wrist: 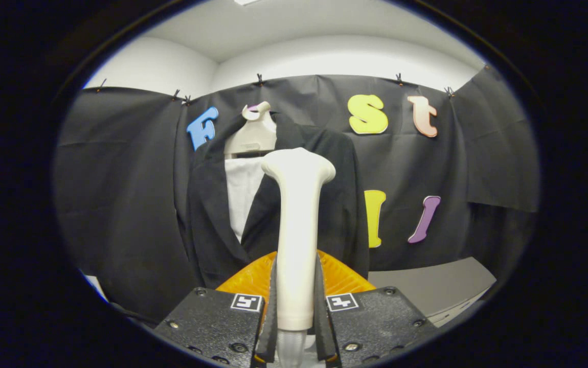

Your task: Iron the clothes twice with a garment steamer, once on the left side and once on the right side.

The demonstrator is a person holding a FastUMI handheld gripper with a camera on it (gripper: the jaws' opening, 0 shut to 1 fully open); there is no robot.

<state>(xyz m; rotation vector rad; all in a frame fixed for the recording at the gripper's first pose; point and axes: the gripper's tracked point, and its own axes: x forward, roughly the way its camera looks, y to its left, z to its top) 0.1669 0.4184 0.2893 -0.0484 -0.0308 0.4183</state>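
A cream garment steamer (298,225) stands upright between my fingers, its wide head at the top. My gripper (296,301) is shut on the steamer's handle, both fingers pressing its sides. Beyond the steamer a black jacket (212,214) hangs on a pale hanger (253,134) against the booth wall, with a white shirt front (242,197) showing between its lapels. The steamer's head is level with the jacket's chest, over its right half, and hides part of it. I cannot tell whether the head touches the cloth.
An orange ribbed piece (342,276) sits just behind my fingers, low around the steamer's handle. A grey tabletop (432,286) runs off to the right below the black wall cloth. White walls and ceiling rise above the cloth.
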